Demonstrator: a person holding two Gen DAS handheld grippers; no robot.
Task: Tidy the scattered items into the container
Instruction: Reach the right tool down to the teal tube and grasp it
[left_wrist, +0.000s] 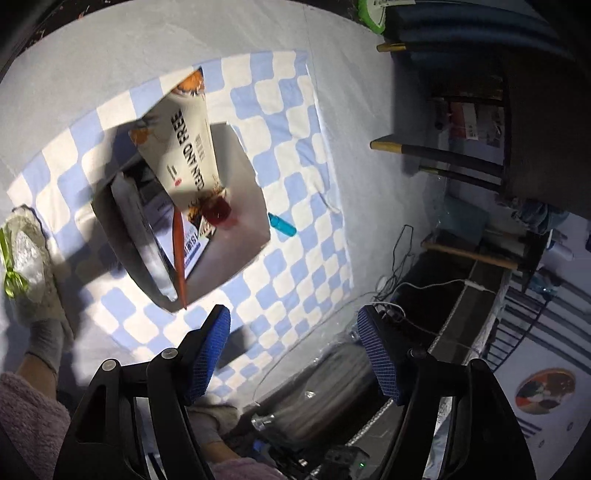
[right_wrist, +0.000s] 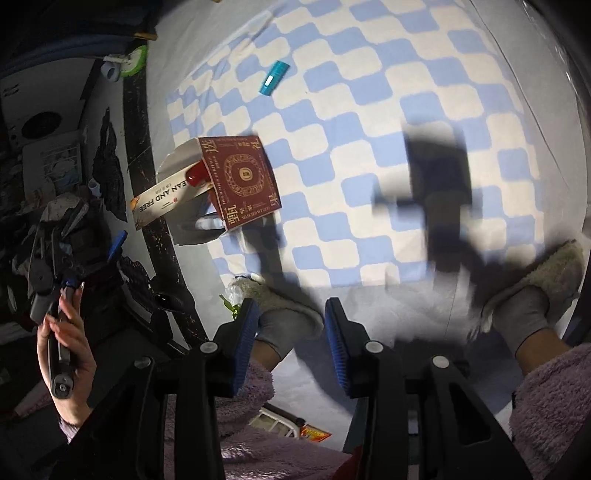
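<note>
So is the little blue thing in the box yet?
Not yet. The little blue thing lies on the checkered cloth beside the box, outside it.

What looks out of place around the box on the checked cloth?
The long cream packet sticks out of the open red box, not fully inside, and a small turquoise tube lies alone on the blue-and-white checked cloth.

From my remote station I see a pale grey floor (left_wrist: 110, 66) under hard light that throws sharp dark shadows, spread with a blue-and-cream checkered fabric mat (left_wrist: 295, 184). Beside it, dark furniture legs with gold tips (left_wrist: 436, 151) stand over tangled white and black cables (left_wrist: 402, 288). A green-edged brush (right_wrist: 135, 61) leans near a black strip (right_wrist: 138, 147) bordering the floor.
</note>
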